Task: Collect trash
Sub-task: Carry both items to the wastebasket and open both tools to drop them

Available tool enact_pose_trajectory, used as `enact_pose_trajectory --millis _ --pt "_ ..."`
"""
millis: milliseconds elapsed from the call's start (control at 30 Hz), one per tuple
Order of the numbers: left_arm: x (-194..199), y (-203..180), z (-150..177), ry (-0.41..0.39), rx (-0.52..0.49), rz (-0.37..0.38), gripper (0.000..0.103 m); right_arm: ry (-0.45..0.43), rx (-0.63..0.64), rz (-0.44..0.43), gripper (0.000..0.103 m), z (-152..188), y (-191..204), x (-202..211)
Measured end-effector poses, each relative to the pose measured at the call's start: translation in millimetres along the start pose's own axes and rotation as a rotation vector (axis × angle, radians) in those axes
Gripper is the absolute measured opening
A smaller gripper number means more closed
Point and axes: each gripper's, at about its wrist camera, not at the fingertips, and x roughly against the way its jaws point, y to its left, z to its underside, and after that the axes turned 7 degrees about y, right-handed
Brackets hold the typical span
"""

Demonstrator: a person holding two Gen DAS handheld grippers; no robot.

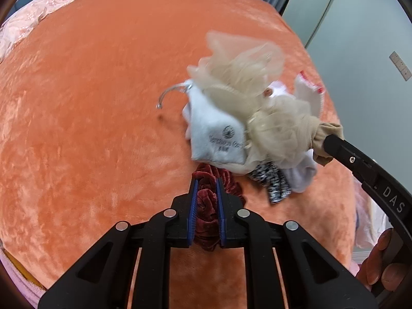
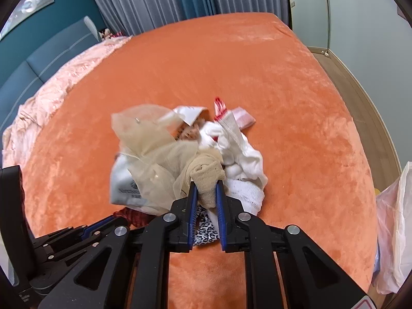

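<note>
Left wrist camera peers steeply down along its hand-held gripper (image 1: 207, 200), close over the bed (image 1: 90, 128), facing the far edge. Right wrist view looks likewise from just beside it, and both share the cloth heap (image 2: 185, 154) mid-bed.

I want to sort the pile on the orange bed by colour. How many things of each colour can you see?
Dark red: 1, velvet scrunchie in the left claw
Beige: 2, sock in the right claw, mesh fabric
White: 2, printed pouch, cloth
Black-and-white: 1, leopard fabric
Total: 6 that I can tell apart
</note>
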Motion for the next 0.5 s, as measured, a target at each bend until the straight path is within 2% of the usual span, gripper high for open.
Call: enact_pose_trajectory --millis 233,500 --pt "47 -17 1 -0.061 -0.024 0.034 0.013 -0.089 -0.021 -0.043 0.007 -3 -5 51" --pt "105 -62 14 -0.143 -0.107 0.088 0.013 -0.195 -0.018 -0.030 0.006 2 -18 111"
